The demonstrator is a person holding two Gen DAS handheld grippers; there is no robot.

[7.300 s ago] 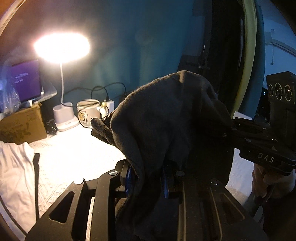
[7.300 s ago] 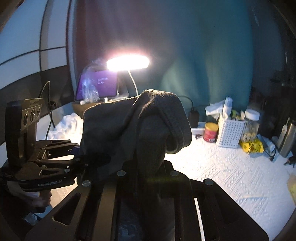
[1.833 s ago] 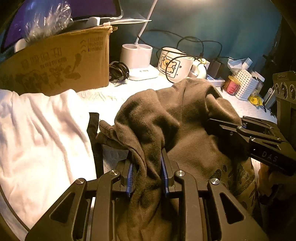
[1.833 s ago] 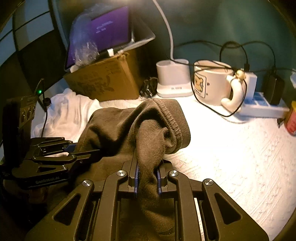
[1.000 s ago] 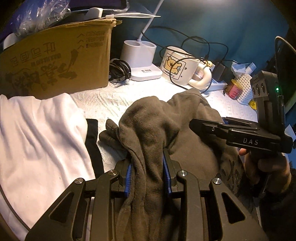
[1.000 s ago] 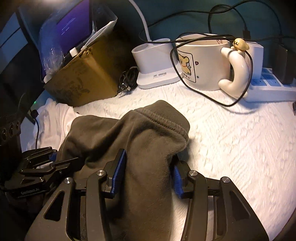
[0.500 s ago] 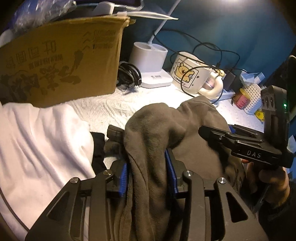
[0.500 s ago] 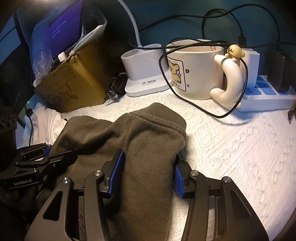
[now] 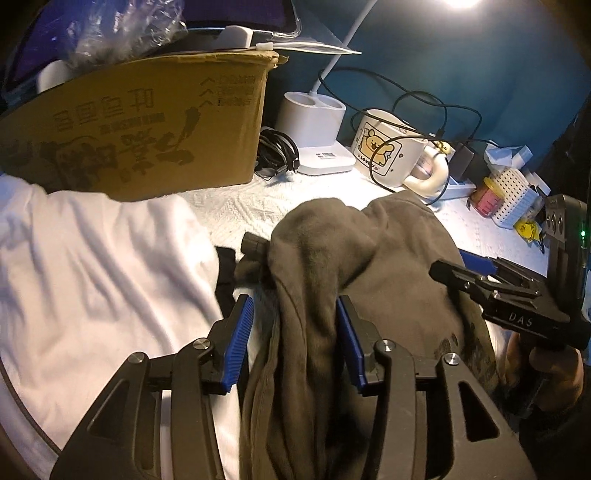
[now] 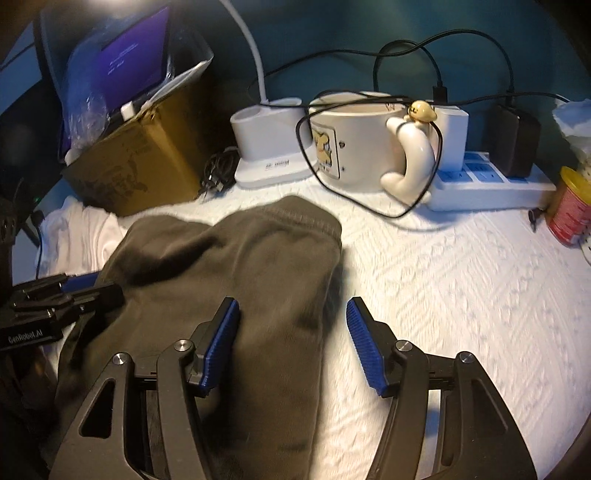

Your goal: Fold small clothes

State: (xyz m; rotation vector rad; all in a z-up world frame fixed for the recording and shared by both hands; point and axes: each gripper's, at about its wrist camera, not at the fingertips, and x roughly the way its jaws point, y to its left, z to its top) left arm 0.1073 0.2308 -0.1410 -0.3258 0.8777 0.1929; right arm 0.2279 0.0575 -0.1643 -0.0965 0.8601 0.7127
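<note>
Also cardboard box (image 9: 140, 125) w/ plastic bag (image 9: 122, 33)

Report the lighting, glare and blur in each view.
Left wrist view: sharp; lamp head blown out at the top edge, blue wall dim, strong fisheye bending of the cardboard box. Right wrist view: motion blur on the white cloth and dark garment; top corners dark.
</note>
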